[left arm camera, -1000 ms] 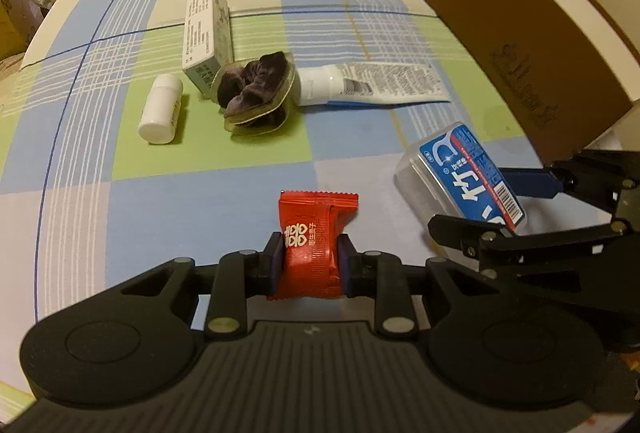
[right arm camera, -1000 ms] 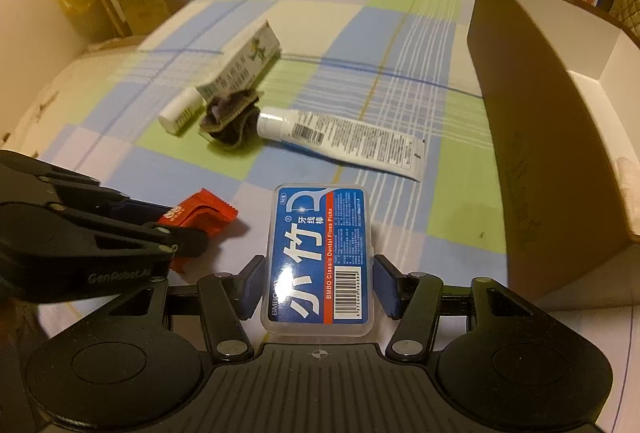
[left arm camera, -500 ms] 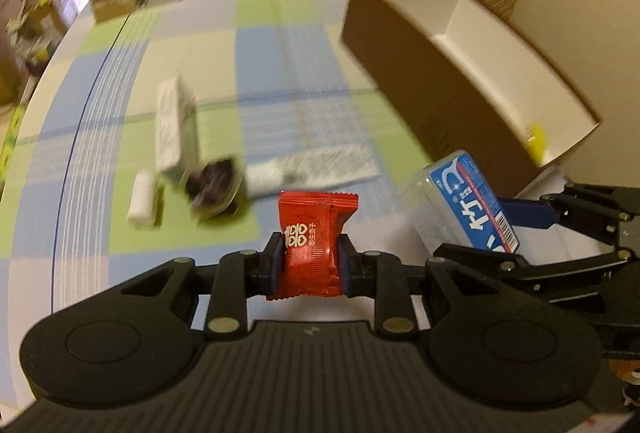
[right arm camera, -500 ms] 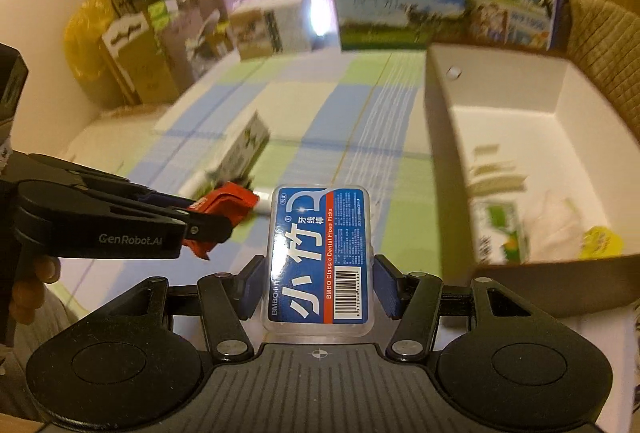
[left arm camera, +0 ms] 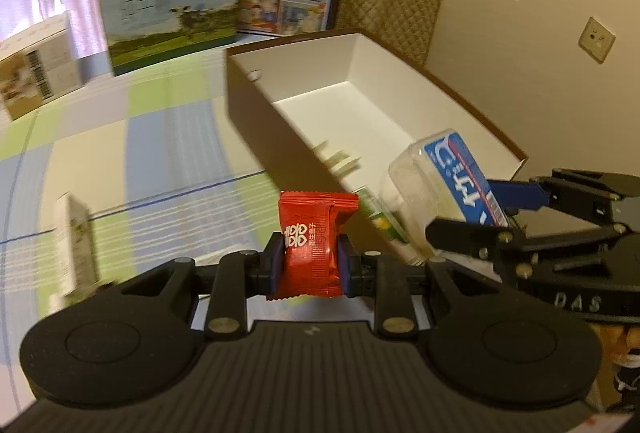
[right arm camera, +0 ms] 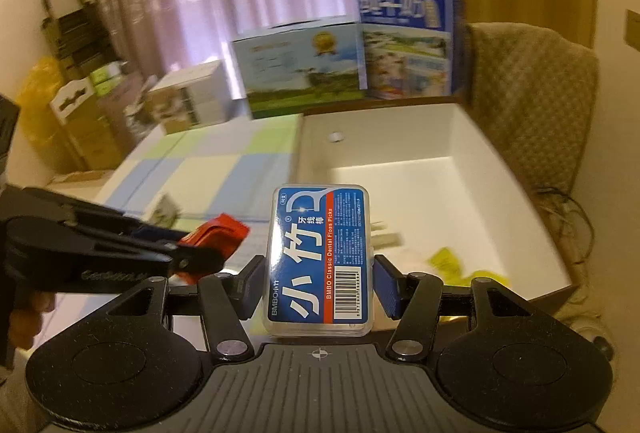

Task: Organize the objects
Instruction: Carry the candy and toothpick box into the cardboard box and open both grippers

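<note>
My left gripper (left arm camera: 310, 265) is shut on a red candy packet (left arm camera: 314, 241), held in the air over the checked tablecloth just left of the open box (left arm camera: 352, 93). My right gripper (right arm camera: 320, 285) is shut on a clear floss-pick box with a blue label (right arm camera: 320, 257), raised near the front edge of the same white-lined box (right arm camera: 452, 185). In the left wrist view the floss-pick box (left arm camera: 448, 177) hangs beside the candy on the right. The candy packet (right arm camera: 218, 235) and the left gripper's black fingers (right arm camera: 120, 241) show at the left in the right wrist view.
Inside the box lie white strips (right arm camera: 384, 233) and yellow wrappers (right arm camera: 448, 261). A white carton (left arm camera: 76, 245) stays on the cloth at the left. Milk cartons (left arm camera: 172, 17) stand at the table's far end; a padded chair (right arm camera: 532, 105) is behind the box.
Both grippers rose with their loads and swung from over the cloth toward the open box. The items left on the cloth dropped out of view; the box interior came into sight.
</note>
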